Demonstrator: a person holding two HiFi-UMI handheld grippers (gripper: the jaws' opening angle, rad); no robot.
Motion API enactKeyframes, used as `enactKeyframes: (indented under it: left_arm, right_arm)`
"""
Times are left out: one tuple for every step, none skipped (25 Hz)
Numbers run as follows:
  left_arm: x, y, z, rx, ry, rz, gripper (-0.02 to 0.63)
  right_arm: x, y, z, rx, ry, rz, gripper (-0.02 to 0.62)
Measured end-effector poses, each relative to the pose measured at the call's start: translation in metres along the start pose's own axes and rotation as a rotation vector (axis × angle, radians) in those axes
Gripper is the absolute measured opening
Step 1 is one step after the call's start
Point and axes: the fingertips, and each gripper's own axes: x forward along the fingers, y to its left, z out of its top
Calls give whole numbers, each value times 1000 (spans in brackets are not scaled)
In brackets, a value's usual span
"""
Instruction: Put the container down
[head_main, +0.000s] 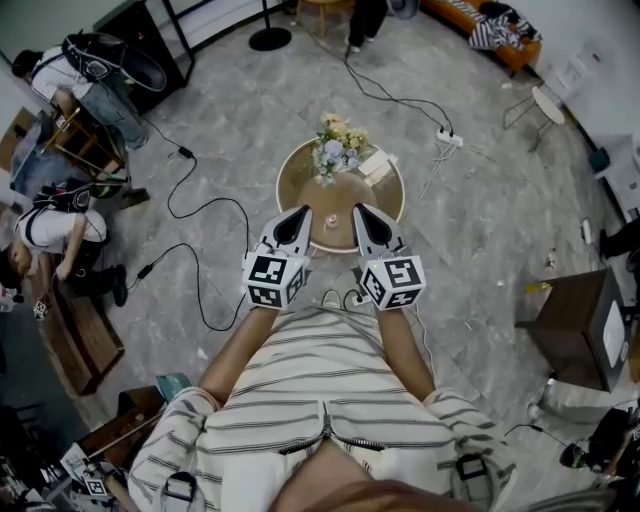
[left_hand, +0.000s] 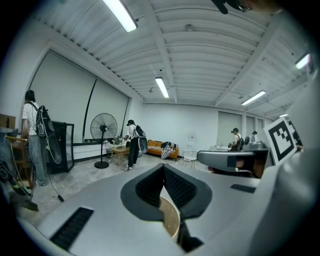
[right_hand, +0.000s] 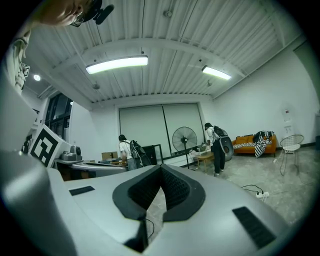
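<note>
Head view: both grippers are held side by side over the near edge of a round table (head_main: 288, 190). The left gripper (head_main: 302, 213) and right gripper (head_main: 359, 211) point away from the person's striped shirt (head_main: 330, 370). Only this view shows the container (head_main: 331, 220), a small pink item standing on the near part of the table top. It sits in the gap between the two gripper tips, not within either pair of jaws, and no contact with either gripper can be made out. Also recorded in this view alone are a bunch of flowers (head_main: 337, 148) and a white box (head_main: 375, 166) on the far half of the table. Left gripper view: the jaws are closed tip to tip with nothing gripped, and the slot beneath them shows a curved strip of the table edge. The right gripper appears at that view's right side, and across the room stand a fan (left_hand: 103, 131) and an orange sofa (left_hand: 162, 149). Right gripper view: the jaws likewise meet at the tips and are empty. The slot beneath them shows grey floor (right_hand: 280, 180) and a black cable (right_hand: 148, 222) rather than the table. This view adds a power strip (right_hand: 260, 195) on the floor and a white wire chair (right_hand: 292, 146).
</note>
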Motion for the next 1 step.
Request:
enactKeyframes:
  left_arm:
    - [0, 1, 1, 0, -2, -1, -2]
  right_arm:
    - [2, 1, 1, -1, -2, 5, 8]
